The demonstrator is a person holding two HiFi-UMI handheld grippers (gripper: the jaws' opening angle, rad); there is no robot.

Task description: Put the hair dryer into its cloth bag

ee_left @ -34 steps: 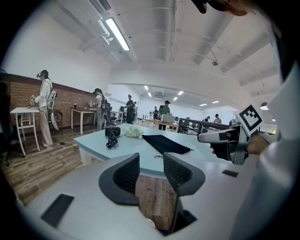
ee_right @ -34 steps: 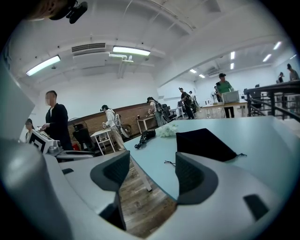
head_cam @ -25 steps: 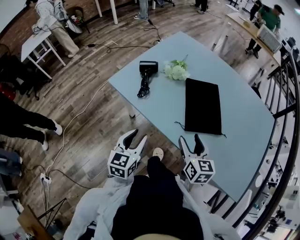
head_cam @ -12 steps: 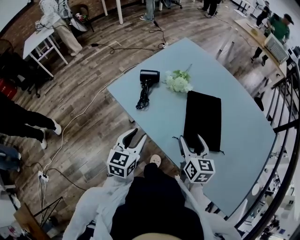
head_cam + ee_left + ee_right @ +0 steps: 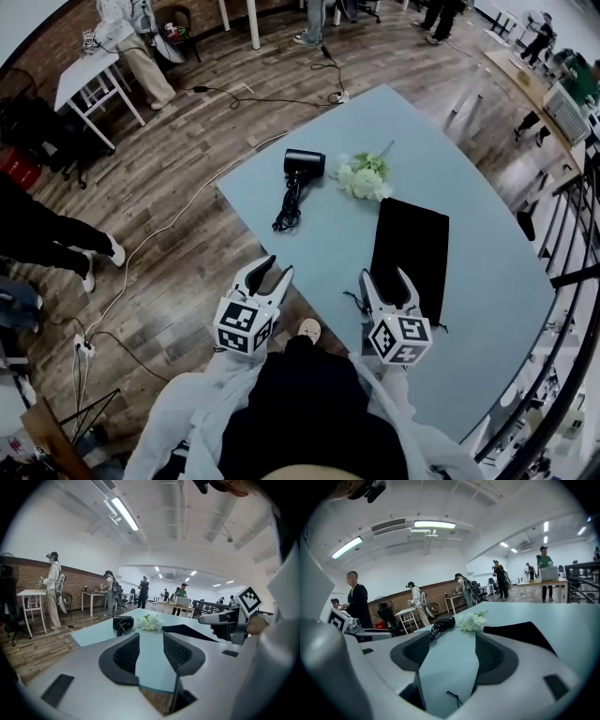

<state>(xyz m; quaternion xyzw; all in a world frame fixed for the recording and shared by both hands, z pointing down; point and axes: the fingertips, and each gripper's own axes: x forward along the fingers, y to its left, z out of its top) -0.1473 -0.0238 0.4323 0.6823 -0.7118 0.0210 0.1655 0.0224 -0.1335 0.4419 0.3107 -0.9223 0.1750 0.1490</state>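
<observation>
A black hair dryer (image 5: 302, 164) with its coiled cord (image 5: 286, 208) lies near the far left corner of the pale blue table (image 5: 328, 234). The flat black cloth bag (image 5: 410, 247) lies to its right, its drawstring toward me. My left gripper (image 5: 270, 274) hangs open at the table's near edge, nothing between its jaws. My right gripper (image 5: 386, 281) stands open just short of the bag's near end. The hair dryer (image 5: 123, 623) and the bag (image 5: 187, 631) show ahead in the left gripper view. The dryer (image 5: 443, 624) and bag (image 5: 520, 632) also lie beyond the right gripper's jaws.
A bunch of white flowers (image 5: 364, 176) lies between the dryer and the bag. Cables run across the wooden floor (image 5: 187, 225) left of the table. A white desk (image 5: 84, 80) and several people stand around the room. A railing (image 5: 562, 244) borders the right side.
Both grippers have come forward toward the table. The right gripper now reaches the bag's near end, and the left one stands at the table's edge.
</observation>
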